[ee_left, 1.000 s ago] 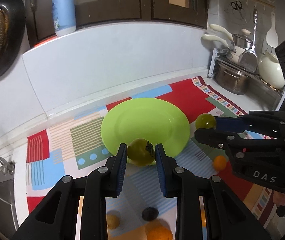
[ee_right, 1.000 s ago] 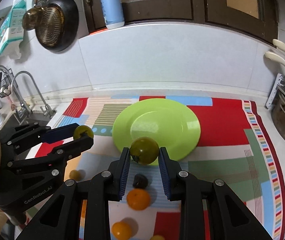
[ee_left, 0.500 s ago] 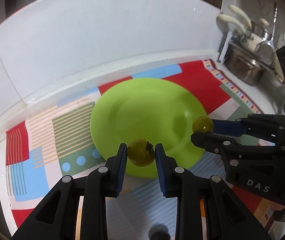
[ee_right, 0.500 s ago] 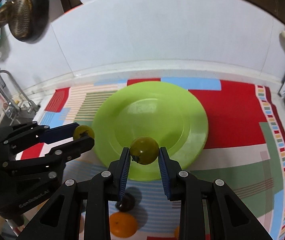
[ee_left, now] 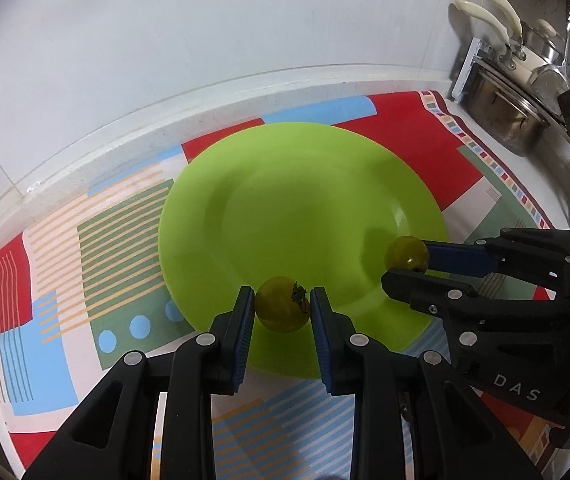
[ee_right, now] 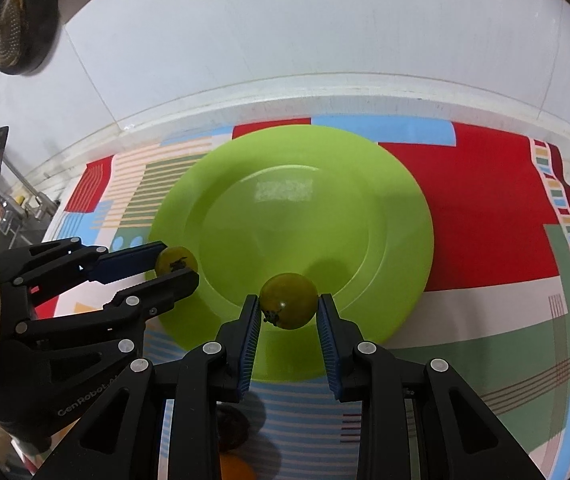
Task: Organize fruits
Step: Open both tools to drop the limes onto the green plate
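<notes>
Two yellow-green fruits hang over the near rim of the green plate [ee_left: 305,200], at lower centre of each view: left tongs [ee_left: 283,312] pinch one [ee_left: 281,310], right tongs [ee_right: 289,308] the other [ee_right: 289,300]. Lower each low before releasing, well apart, so neither rolls off.

Plate [ee_left: 285,184] lies on the mat [ee_left: 97,264], which lies on the counter [ee_left: 213,100] before the far wall; left gripper [ee_left: 283,312] holds one tomato [ee_left: 281,310] over the plate's near rim; right gripper [ee_right: 289,308] holds a second tomato [ee_right: 289,300] over the near-right rim; pots [ee_left: 505,116] stand far right.
</notes>
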Demonstrator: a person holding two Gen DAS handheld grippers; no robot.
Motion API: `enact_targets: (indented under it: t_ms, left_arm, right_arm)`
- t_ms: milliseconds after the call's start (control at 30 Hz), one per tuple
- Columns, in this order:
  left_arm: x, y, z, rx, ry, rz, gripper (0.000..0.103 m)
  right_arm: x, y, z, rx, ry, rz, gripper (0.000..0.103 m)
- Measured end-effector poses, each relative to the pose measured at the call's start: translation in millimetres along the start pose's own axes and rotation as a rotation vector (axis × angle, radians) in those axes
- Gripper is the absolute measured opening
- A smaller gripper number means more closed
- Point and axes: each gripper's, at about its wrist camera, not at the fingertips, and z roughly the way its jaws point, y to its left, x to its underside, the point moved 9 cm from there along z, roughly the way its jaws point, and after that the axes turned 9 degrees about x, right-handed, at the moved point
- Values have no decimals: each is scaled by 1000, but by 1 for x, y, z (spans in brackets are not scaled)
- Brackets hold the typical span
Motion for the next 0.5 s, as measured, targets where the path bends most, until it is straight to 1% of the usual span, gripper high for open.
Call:
enact_targets:
  t_ms: [67,167,200,233,267,333,367,433,500]
  left_arm:
    - [-1,1,1,-2,-3,-3,29]
    - [-2,1,-2,-6,-11,-6,34]
    - [-2,1,-4,-8,-16,-5,35]
    - [-2,1,-7,-10,-23,-2,36]
    - [-2,1,-12,-17,-32,1,36]
    - [0,2,-19,-35,-38,4,37]
    - [1,1,-25,-39,-54,5,37]
    - [3,-2,-39,-53,-83,13,42]
    - [5,-7,-54,-63,-110,19,43]
  right_arm:
    - [0,-1,2,-2,4,0,30]
    - [0,-1,2,-4,5,9,31]
    - [0,-2,2,-6,2,14,36]
    - [-1,-3,0,-2,-4,22,43]
    - [-2,-4,-2,1,-24,24,45]
    - [-3,-5,-9,14,-49,19,45]
    - [-2,-6,-13,19,-59,20,45]
    - [-2,-7,-25,29,-96,27,45]
    - [0,-9,-38,45,-127,32,45]
